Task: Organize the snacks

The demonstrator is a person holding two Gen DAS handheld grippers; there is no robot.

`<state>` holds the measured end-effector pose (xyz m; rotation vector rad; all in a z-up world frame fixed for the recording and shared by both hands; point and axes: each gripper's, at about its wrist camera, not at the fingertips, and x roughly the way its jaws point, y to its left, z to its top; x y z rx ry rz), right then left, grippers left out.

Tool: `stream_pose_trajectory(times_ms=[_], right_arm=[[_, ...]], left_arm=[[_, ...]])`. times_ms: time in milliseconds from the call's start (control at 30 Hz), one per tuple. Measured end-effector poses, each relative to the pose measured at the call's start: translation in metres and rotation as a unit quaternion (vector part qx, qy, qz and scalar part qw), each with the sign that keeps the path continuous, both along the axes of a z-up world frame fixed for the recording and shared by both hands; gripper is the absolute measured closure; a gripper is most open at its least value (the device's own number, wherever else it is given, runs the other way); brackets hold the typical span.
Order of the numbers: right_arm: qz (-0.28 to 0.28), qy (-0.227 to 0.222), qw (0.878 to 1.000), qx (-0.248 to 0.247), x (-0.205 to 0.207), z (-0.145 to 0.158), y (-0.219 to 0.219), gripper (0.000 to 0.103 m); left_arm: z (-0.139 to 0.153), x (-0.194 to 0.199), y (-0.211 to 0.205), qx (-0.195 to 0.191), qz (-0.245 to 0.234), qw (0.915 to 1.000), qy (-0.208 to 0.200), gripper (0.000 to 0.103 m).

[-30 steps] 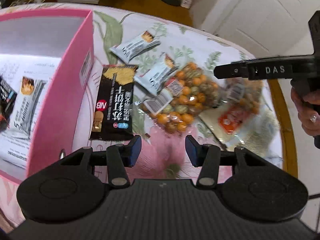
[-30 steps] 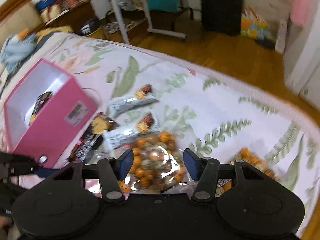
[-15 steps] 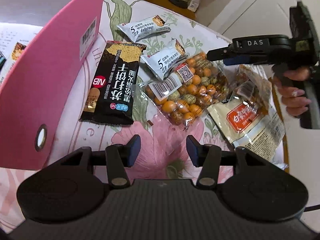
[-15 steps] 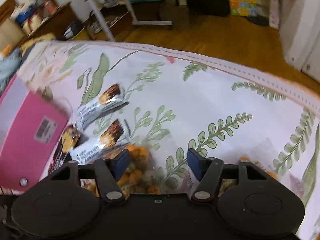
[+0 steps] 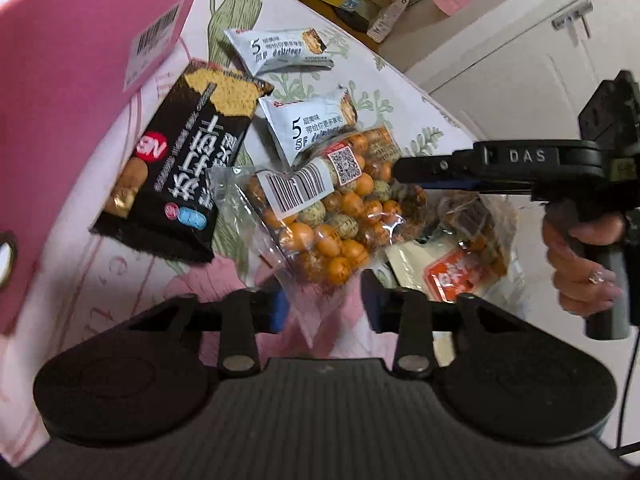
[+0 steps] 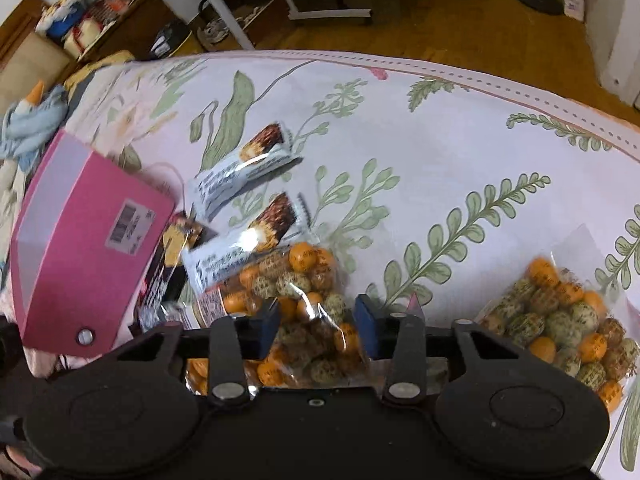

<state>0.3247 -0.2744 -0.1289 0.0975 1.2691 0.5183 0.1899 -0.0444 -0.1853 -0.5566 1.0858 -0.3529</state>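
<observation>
The clear bag of coated peanuts (image 5: pixel 324 220) lies mid-counter, right of the black cracker pack (image 5: pixel 184 160). Both the left tongs (image 5: pixel 324 308) and right tongs (image 6: pixel 316 322) gape around it, neither clamped. It looks light, crinkly and slippery; I'd pinch the empty sealed edge

A lived-in home room. The landmark is the bench (image 6: pixel 440 128), spread with a floral cloth of ferns and pink flowers. Beyond its far edge lies a wooden plank floor (image 6: pixel 440 36). Past the floor, up and to the left of the bench, a low wooden shelf (image 6: pixel 132 20) holds household clutter, with shoes (image 6: pixel 214 28) beside a white metal stand (image 6: pixel 304 10). At the bench's left end sits a blue soft toy (image 6: pixel 32 120). To the right of the bench stand white panelled doors (image 5: pixel 520 60) with a lever handle (image 5: pixel 572 16).
</observation>
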Motion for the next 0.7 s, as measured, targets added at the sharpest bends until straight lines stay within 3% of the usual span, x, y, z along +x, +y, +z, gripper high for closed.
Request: stream_pose_trajectory(times_ms=[200, 233, 267, 333, 467, 567, 700], right_arm=[[0.012, -0.009, 1.0, -0.017, -0.001, 0.003, 0.005, 0.058], [0.011, -0.013, 1.0, -0.018, 0.001, 0.003, 0.005, 0.054], [0.01, -0.021, 1.0, -0.019, 0.002, 0.003, 0.004, 0.041], [-0.003, -0.036, 0.999, -0.026, 0.006, 0.0, 0.004, 0.031], [-0.026, -0.003, 0.999, 0.04, 0.012, -0.011, -0.005, 0.036], [0.016, 0.011, 1.0, 0.008, 0.004, -0.006, 0.015, 0.036], [0.003, 0.035, 0.999, -0.008, 0.0, 0.001, 0.023, 0.047]], left_arm=[[0.001, 0.004, -0.002, 0.006, -0.001, 1.0, 0.004, 0.077], [0.0, 0.005, -0.001, 0.006, -0.001, 1.0, 0.006, 0.077], [-0.001, 0.005, -0.001, 0.006, -0.002, 1.0, 0.006, 0.077], [0.0, 0.004, -0.001, 0.01, -0.007, 0.9999, 0.003, 0.077], [0.003, 0.004, -0.004, 0.022, -0.019, 0.9996, -0.002, 0.078], [0.01, 0.004, -0.009, 0.043, -0.039, 0.9983, -0.001, 0.078], [0.017, 0.001, -0.009, 0.053, -0.063, 0.9965, 0.015, 0.079]])
